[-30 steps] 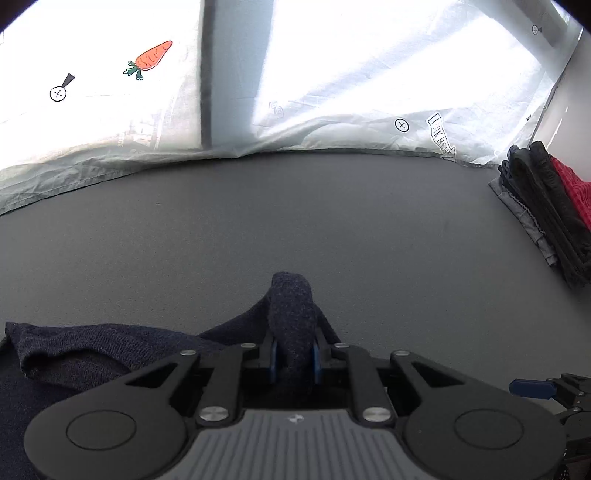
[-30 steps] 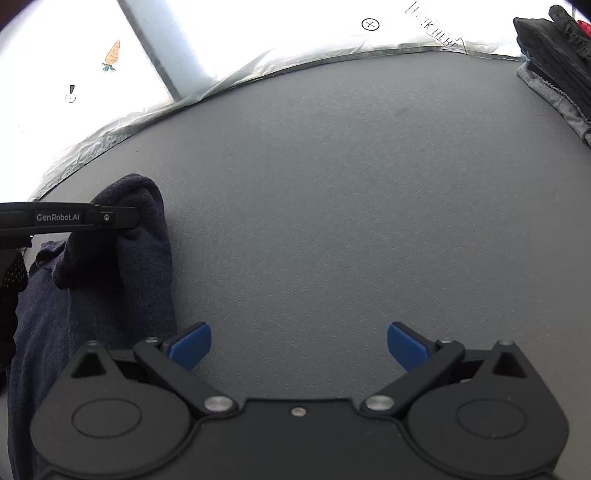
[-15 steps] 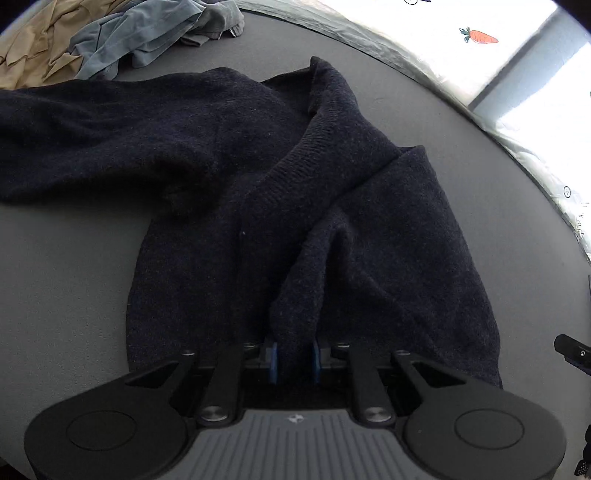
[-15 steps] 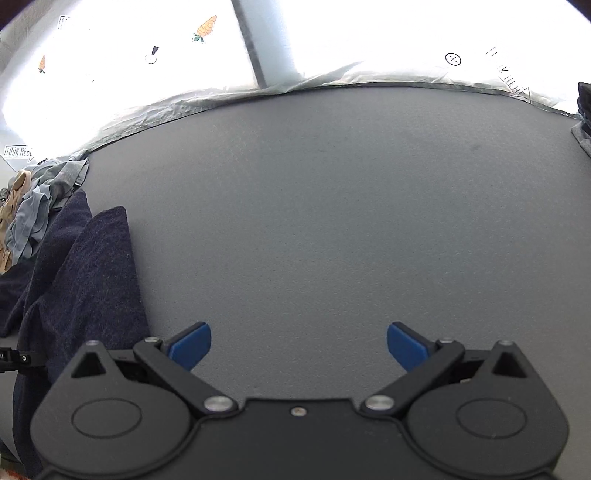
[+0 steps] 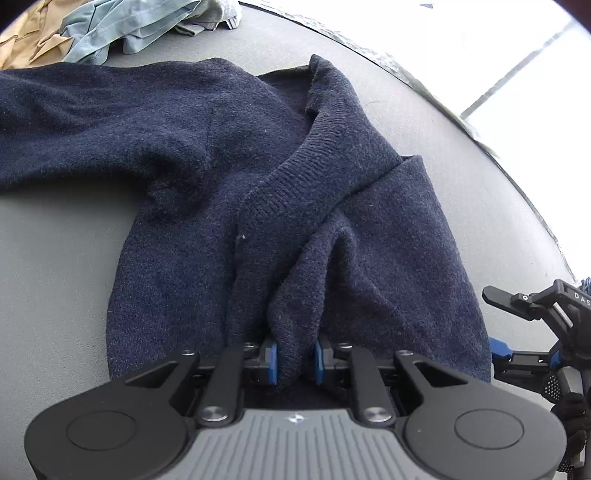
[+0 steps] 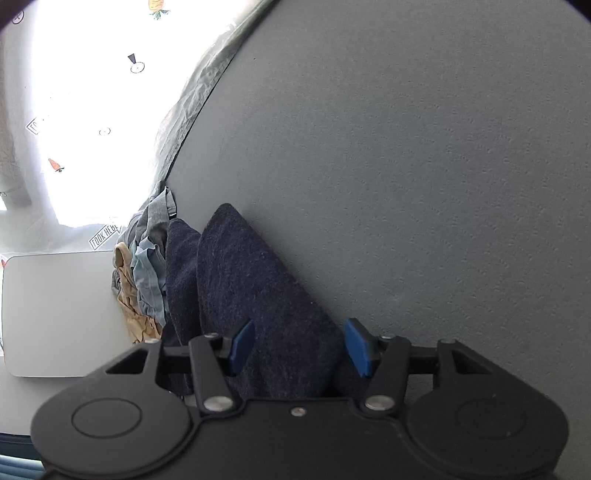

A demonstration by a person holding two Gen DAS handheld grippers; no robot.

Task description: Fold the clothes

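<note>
Left hand-held gripper (image 5: 295, 360) pinching navy sweater (image 5: 229, 155) fold; right hand-held gripper (image 6: 299, 345) wide, straddling hem.

Ahead of my left gripper (image 5: 294, 360) the navy sweater (image 5: 258, 192) covers most of the counter (image 5: 55, 258), its ridges and the ribbed collar rising in my path. To its left the grey counter lies bare, so I can pass there. At the far left corner a heap of loose clothes (image 5: 110, 33) in tan and pale blue blocks the way, touching the sweater's sleeve. My right gripper (image 6: 299, 347) straddles the sweater's near edge (image 6: 258, 295) with its jaws apart; ahead and to the right of it the counter (image 6: 424, 166) is wide and bare. On its left the same heap (image 6: 142, 273) crowds the sweater. In the left wrist view my right gripper (image 5: 524, 354) stands just beside the sweater's right edge.
</note>
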